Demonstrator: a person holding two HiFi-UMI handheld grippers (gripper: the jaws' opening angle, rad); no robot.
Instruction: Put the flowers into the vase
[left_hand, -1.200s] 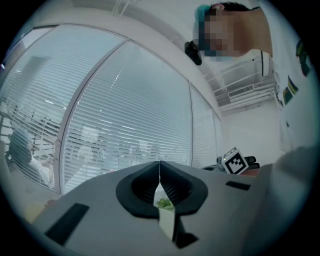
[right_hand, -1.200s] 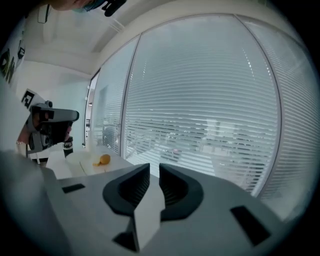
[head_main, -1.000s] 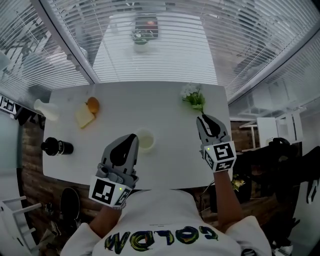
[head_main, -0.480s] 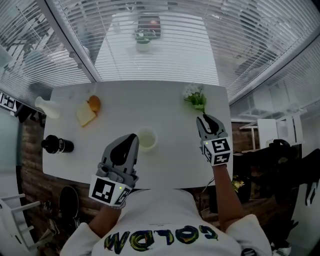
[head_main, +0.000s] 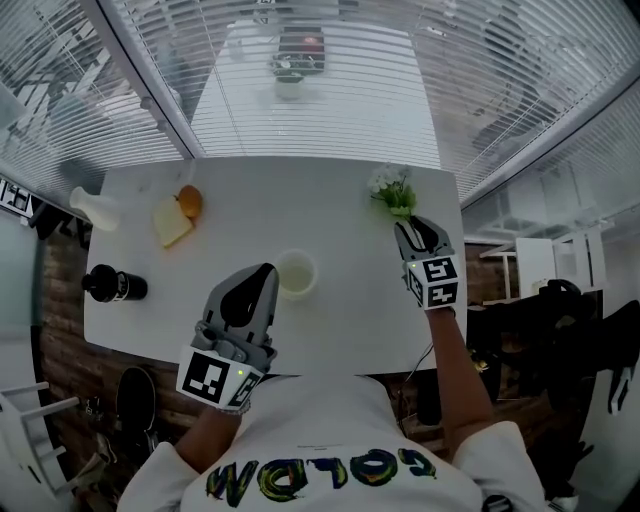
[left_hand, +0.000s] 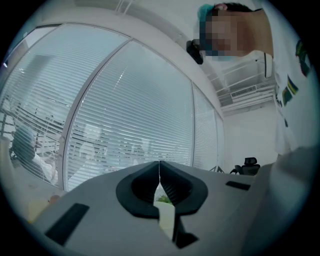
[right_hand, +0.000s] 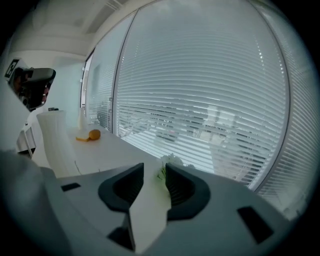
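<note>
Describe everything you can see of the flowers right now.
The flowers are a small bunch, white blooms over green leaves, resting on the white table near its far right corner by the blinds. The right gripper, whose fingers have just been opening, points at them; nothing is between the fingers yet.

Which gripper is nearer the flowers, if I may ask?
Right. The right gripper, jaws just opening and empty, sits just short of the flowers; the left gripper is farther off, beside the vase.
</note>
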